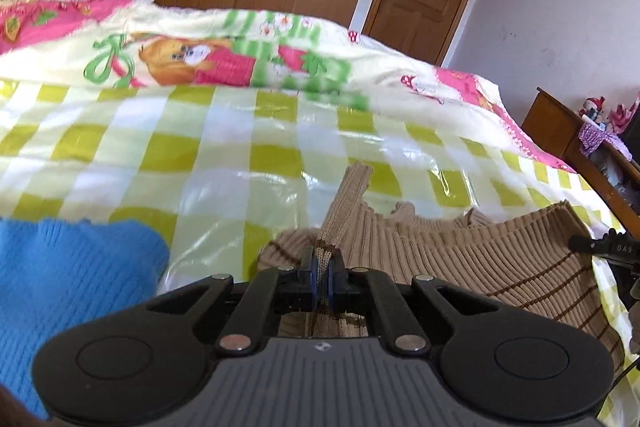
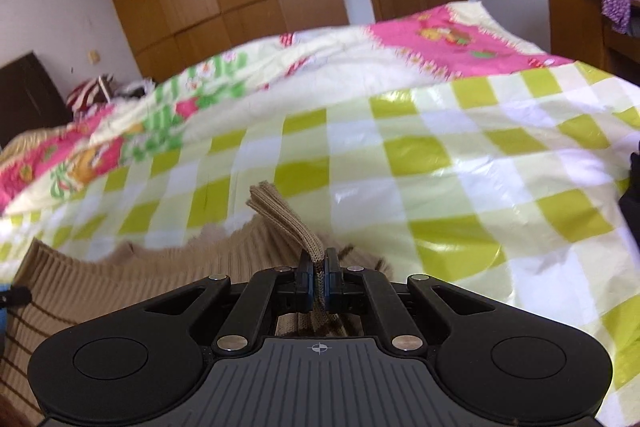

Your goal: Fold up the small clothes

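Left wrist: ribbed tan sweater [image 1: 460, 251] edge in left gripper [image 1: 320, 267].

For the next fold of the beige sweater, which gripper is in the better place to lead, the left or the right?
Probably neither alone. The left gripper and the right gripper are both shut on ribbed edges of the beige sweater. The right has open checkered cloth ahead; the blue knit lies beside the left.

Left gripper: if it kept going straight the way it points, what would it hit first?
The left gripper, shut on the tan sweater, would probably meet the checked plastic sheet on the bed; depth is unclear.
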`<action>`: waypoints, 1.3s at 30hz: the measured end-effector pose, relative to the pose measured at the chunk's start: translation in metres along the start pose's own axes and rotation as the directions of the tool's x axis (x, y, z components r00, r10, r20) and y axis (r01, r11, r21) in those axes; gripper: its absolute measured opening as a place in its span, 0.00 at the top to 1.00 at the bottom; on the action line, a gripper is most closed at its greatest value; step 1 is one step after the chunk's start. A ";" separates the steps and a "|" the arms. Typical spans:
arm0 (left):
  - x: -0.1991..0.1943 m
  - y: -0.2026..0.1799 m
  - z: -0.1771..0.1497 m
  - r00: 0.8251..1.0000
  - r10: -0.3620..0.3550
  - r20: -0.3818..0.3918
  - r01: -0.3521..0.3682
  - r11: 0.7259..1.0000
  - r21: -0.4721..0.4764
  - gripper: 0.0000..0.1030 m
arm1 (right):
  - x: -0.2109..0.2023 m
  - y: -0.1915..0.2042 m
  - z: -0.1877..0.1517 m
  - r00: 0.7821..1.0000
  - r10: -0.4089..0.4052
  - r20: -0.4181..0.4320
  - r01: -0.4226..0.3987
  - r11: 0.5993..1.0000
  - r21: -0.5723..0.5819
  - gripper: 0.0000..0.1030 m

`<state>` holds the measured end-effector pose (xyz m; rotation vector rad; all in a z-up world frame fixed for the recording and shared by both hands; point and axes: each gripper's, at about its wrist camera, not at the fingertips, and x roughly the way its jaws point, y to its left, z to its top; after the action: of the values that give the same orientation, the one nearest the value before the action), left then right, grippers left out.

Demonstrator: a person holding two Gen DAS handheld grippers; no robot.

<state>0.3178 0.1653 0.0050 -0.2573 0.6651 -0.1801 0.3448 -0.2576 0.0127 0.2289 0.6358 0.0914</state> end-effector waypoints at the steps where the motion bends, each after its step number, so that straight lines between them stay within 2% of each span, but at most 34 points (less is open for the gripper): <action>1: 0.000 0.000 -0.001 1.000 0.008 0.006 -0.008 1.000 -0.002 0.81 | 0.001 0.000 0.001 1.000 -0.001 0.007 0.001 1.000 0.014 0.96; 4: 0.005 0.009 -0.007 0.999 0.036 0.005 -0.036 0.999 -0.021 0.81 | 0.012 0.002 -0.003 1.000 -0.013 0.000 0.013 1.000 0.007 0.97; 7: 0.017 0.019 -0.018 0.996 0.094 -0.006 -0.094 0.996 -0.001 0.80 | 0.026 0.003 -0.014 0.999 -0.046 -0.028 0.046 0.999 -0.018 0.96; 9: 0.025 0.027 -0.024 0.994 0.105 -0.024 -0.105 0.994 -0.019 0.78 | 0.036 0.004 -0.021 0.996 -0.079 -0.034 0.077 0.995 -0.056 0.97; 13: 0.024 0.029 -0.030 0.994 0.110 -0.006 -0.110 0.994 -0.026 0.75 | 0.042 0.007 -0.022 0.995 -0.088 -0.041 0.085 0.993 -0.085 0.96; 16: 0.018 0.026 -0.024 0.992 0.127 -0.004 -0.127 0.992 -0.021 0.71 | 0.035 0.009 -0.019 0.995 -0.095 -0.038 0.090 0.989 -0.121 0.94; 18: 0.008 0.025 -0.018 0.989 0.145 0.008 -0.145 0.989 -0.026 0.69 | 0.024 0.008 -0.014 0.996 -0.091 -0.011 0.089 0.989 -0.119 0.88; 22: -0.024 0.022 -0.006 0.977 0.201 0.076 -0.200 0.980 -0.021 0.69 | -0.010 0.011 -0.006 0.994 -0.092 0.063 0.099 0.987 -0.125 0.88; 23: -0.033 0.018 -0.004 0.976 0.198 0.090 -0.197 0.980 -0.020 0.69 | -0.021 0.014 -0.006 0.994 -0.075 0.078 0.085 0.987 -0.138 0.88; 25: -0.053 0.004 -0.007 0.981 0.158 0.117 -0.159 0.987 0.001 0.69 | -0.044 0.024 -0.011 0.997 0.009 0.078 0.003 0.988 -0.157 0.88; 27: -0.063 -0.015 -0.015 0.986 0.107 0.124 -0.111 0.994 0.025 0.68 | -0.056 0.036 -0.026 0.995 0.090 0.049 -0.080 0.980 -0.181 0.88; 29: -0.061 -0.036 -0.031 0.993 0.052 0.107 -0.059 0.996 0.064 0.67 | -0.057 0.048 -0.045 0.992 0.127 0.014 -0.121 0.970 -0.212 0.88; 30: -0.056 -0.044 -0.040 0.995 0.038 0.090 -0.045 0.995 0.083 0.66 | -0.054 0.051 -0.053 0.991 0.134 -0.002 -0.131 0.966 -0.224 0.88; 32: -0.041 -0.048 -0.059 0.998 0.053 0.040 -0.058 0.991 0.117 0.66 | -0.045 0.049 -0.067 0.994 0.105 -0.030 -0.109 0.968 -0.227 0.88; 35: -0.025 -0.029 -0.083 0.995 0.095 -0.042 -0.090 0.989 0.114 0.66 | -0.030 0.022 -0.079 0.996 0.063 -0.069 -0.074 0.981 -0.179 0.90; 36: -0.025 -0.022 -0.088 0.995 0.092 -0.038 -0.087 0.990 0.115 0.66 | -0.027 0.011 -0.080 0.995 0.070 -0.068 -0.080 0.985 -0.156 0.99; 39: -0.030 -0.010 -0.088 0.995 0.096 -0.039 -0.092 0.992 0.088 0.66 | -0.023 -0.012 -0.077 0.990 0.124 -0.071 -0.128 0.990 -0.059 1.00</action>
<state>0.2379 0.1478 -0.0414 -0.1390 0.7090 -0.1237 0.2805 -0.2590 -0.0368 0.2049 0.6838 0.2414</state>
